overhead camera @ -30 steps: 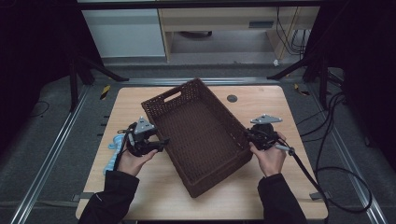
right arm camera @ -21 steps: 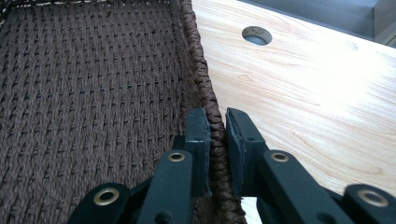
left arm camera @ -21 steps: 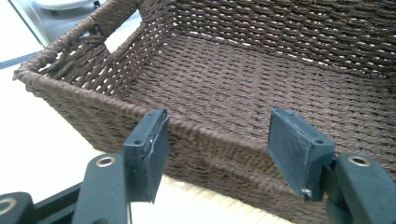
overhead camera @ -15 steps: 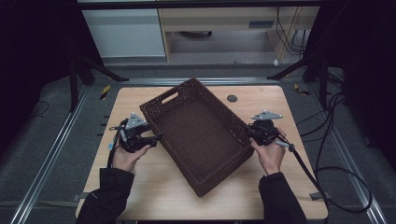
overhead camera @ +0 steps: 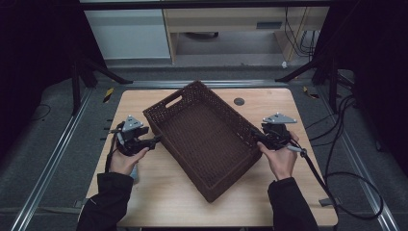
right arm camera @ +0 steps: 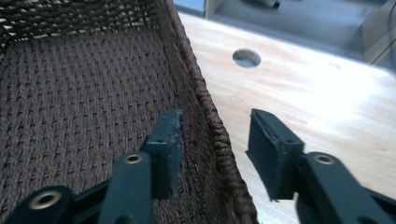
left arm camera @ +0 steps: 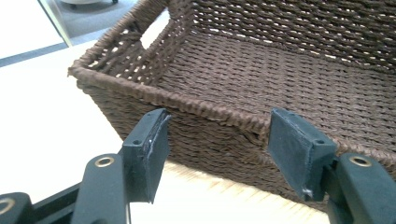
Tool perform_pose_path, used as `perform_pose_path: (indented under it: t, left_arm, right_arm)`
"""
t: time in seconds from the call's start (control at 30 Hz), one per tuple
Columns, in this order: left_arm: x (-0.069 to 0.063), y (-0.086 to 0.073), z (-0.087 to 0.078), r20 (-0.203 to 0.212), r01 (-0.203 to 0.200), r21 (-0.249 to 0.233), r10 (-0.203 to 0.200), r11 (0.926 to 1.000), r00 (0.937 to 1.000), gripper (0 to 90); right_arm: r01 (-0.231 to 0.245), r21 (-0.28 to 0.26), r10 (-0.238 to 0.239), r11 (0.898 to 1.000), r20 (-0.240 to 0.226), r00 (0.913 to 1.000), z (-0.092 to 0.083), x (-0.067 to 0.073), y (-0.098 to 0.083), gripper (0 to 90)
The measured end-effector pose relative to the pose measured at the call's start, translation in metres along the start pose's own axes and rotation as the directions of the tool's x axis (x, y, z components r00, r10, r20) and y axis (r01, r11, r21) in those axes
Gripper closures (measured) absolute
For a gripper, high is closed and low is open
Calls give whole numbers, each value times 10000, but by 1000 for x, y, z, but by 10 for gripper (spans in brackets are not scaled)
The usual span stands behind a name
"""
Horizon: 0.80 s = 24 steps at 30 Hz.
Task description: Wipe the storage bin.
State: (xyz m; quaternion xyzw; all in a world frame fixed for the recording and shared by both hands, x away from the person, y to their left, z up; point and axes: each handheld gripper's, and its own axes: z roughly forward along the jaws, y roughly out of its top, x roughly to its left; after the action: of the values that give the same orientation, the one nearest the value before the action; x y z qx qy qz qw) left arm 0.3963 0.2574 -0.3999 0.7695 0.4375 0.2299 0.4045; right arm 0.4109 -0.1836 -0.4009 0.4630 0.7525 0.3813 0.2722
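A dark brown woven basket (overhead camera: 207, 139) with cut-out handles lies empty and askew on the wooden table (overhead camera: 288, 192). My left gripper (overhead camera: 155, 140) is open a little to the left of the basket's left wall (left arm camera: 210, 135), touching nothing. In the left gripper view the jaws (left arm camera: 217, 135) frame that wall from outside. My right gripper (overhead camera: 254, 137) sits at the basket's right rim (right arm camera: 212, 126). Its jaws have just been opening and now straddle the rim, one pad inside the basket and one outside, neither pressing on it (right arm camera: 215, 135).
A round hole (overhead camera: 239, 101) is set in the tabletop behind the basket on the right. Bare table lies in front of the basket and along both sides. Metal rails (overhead camera: 57, 159) flank the table, and cables (overhead camera: 351, 178) trail on the floor at the right.
The right gripper's jaws, shut on the basket's right rim before, have opened off it. The left gripper has drawn back to the left, away from the basket's wall.
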Motion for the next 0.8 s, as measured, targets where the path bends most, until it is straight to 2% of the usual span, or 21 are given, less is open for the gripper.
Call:
perform_pose_path:
  t: [0.2, 0.37, 0.47, 0.73, 0.8]
  left_arm:
    - [5, 0, -6, -120, 77, -92, -78, 9999, 9999, 370]
    - [6, 0, -8, -161, 138, -143, -140, 9998, 9998, 369]
    - [6, 0, -9, -169, 130, -191, -133, 9997, 9998, 368]
    - [7, 0, -8, -151, 183, -168, -186, 9997, 9997, 368]
    - [6, 0, -6, -139, 120, -99, -121, 9999, 9998, 367]
  right_arm:
    - [-105, -130, 105, 9999, -41, 9999, -19, 6, -6, 446]
    - [-276, 46, 276, 9996, -147, 9995, -28, 15, -16, 418]
    - [-382, -23, 381, 9993, -167, 9991, -31, 18, -19, 405]
    - [-401, 486, 402, 9980, -11, 9992, -31, 28, -26, 373]
    - [-447, 451, 446, 9980, 18, 9990, -32, 28, -26, 380]
